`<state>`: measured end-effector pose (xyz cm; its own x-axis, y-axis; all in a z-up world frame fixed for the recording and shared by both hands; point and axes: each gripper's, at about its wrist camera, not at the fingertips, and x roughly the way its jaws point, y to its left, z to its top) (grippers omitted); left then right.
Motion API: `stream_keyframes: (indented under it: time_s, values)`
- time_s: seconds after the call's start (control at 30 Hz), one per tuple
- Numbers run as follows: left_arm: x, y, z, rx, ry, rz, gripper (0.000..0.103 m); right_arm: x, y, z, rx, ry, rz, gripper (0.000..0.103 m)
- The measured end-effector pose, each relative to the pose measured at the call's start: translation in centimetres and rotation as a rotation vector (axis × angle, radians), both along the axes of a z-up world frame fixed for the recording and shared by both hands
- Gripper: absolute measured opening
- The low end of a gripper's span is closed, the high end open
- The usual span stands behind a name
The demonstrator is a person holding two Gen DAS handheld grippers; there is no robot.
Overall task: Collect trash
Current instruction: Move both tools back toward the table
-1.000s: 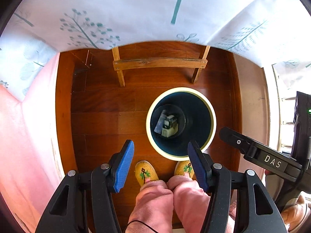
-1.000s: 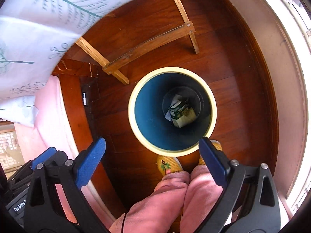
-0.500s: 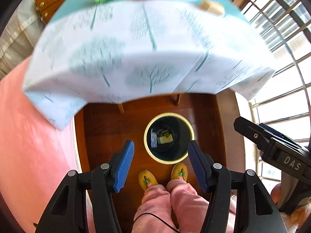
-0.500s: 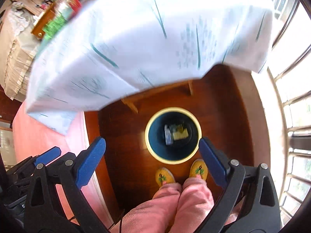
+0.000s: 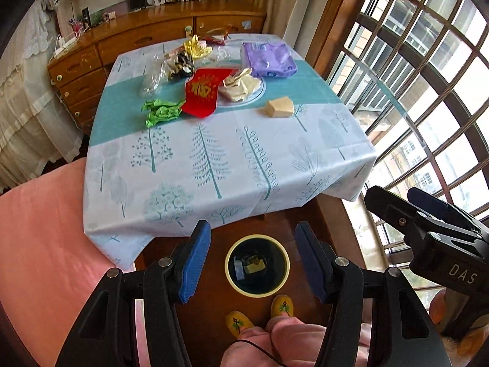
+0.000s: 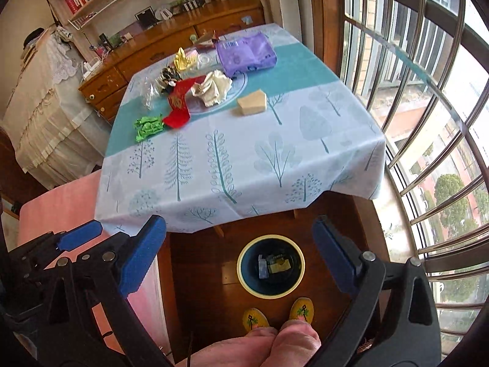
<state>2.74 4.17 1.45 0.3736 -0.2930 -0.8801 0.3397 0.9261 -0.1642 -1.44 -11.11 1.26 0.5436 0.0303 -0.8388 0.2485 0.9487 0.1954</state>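
Still scattered on the far half of the desk (image 5: 214, 165), the trash waits: a crumpled green wrapper (image 5: 160, 111), a red packet (image 5: 203, 91) beside it, a wad of cream paper (image 5: 240, 85) on a plate, a tan box-shaped piece (image 5: 279, 107) nearer the window side, a purple pack (image 5: 269, 58), a yellow wrapper (image 5: 195, 47) and some clear plastic (image 5: 152, 75). Down on the wooden floor, just in front of the person's yellow slippers (image 6: 301, 307), stands the bin (image 5: 257, 265) with a few pieces already lying inside.

Both tools hang high above the bin, tilted down. The left hand-held gripper (image 5: 253, 260) has its blue pads parted with nothing between them; the right hand-held gripper (image 6: 238, 260) stands wider apart, likewise empty.

To my eye a drop-off is finished and the step in hand is going for the next piece. That calls for reaching forward over the patterned cloth to the nearest items, probably the green wrapper or the tan piece, and closing on crinkly stuff that may slip.
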Motion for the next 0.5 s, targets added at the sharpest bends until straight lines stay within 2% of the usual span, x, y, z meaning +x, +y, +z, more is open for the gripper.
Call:
stream_keyframes:
  time_s: [0.27, 0.5]
  values:
    - [0.9, -0.1, 3.2, -0.016, -0.064, -0.002, 0.059, 0.5, 0.1, 5.2, -0.055, -0.092, 0.005, 0.096]
    - [3.2, -0.6, 3.6, 0.009, -0.089, 0.028, 0.059, 2.6, -0.2, 6.7, -0.064, -0.139, 0.034, 0.096]
